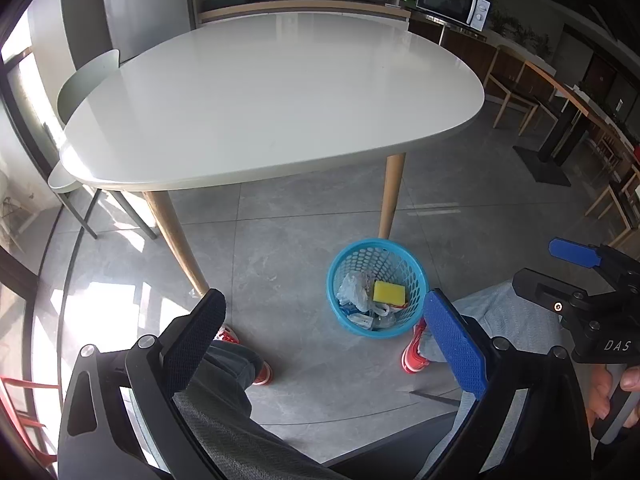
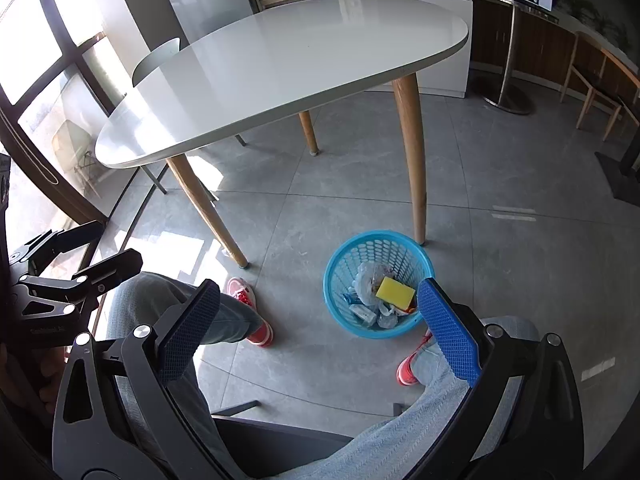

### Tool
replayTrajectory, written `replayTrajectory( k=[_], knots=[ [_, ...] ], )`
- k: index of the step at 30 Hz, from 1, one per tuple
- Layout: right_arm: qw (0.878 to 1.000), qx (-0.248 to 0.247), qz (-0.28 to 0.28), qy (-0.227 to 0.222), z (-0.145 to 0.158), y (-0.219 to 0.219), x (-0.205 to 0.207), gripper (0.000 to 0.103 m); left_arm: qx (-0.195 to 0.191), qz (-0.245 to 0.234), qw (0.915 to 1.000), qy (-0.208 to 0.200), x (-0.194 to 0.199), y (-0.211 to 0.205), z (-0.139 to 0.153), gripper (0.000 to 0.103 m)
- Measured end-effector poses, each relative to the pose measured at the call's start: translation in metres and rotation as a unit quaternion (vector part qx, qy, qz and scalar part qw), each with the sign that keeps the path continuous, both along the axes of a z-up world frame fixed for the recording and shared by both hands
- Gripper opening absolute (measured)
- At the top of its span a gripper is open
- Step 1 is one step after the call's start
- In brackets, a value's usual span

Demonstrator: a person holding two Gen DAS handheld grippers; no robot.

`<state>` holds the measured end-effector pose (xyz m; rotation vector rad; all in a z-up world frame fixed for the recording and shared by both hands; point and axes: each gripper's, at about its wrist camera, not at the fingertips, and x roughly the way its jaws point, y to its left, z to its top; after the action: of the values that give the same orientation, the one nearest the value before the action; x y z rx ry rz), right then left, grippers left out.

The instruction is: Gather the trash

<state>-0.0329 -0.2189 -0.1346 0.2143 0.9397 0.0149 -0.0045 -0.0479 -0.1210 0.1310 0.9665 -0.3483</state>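
In the left wrist view the left gripper (image 1: 324, 340) hangs wide open and holds nothing. The trash sits in the blue basket (image 1: 340, 268) on the floor by a table leg: a yellow sponge (image 1: 389, 293) atop crumpled plastic (image 1: 354, 290). The tabletop (image 1: 272, 96) looks bare, so collecting seems finished.

In the right wrist view the right gripper (image 2: 318, 328) also gapes empty above the basket (image 2: 340, 256). Items beneath the sponge (image 2: 394, 291) are hard to identify; the table's far edge is cut off.

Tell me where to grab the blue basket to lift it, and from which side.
Probably grip the blue basket by its rim, coming from above with one finger inside and one outside. It stands upright on the floor with its mouth open, and the near rim is bare, while the yellow sponge and wrappers lie lower inside.
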Motion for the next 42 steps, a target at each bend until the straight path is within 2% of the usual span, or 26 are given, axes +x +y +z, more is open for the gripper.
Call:
replayTrajectory(
  k=[42],
  knots=[
    [1.000, 0.000, 0.002, 0.011, -0.011, -0.002, -0.001, 0.094, 0.006, -0.003, 1.0000, 0.004, 0.002, 0.004, -0.002, 0.097]
  ],
)
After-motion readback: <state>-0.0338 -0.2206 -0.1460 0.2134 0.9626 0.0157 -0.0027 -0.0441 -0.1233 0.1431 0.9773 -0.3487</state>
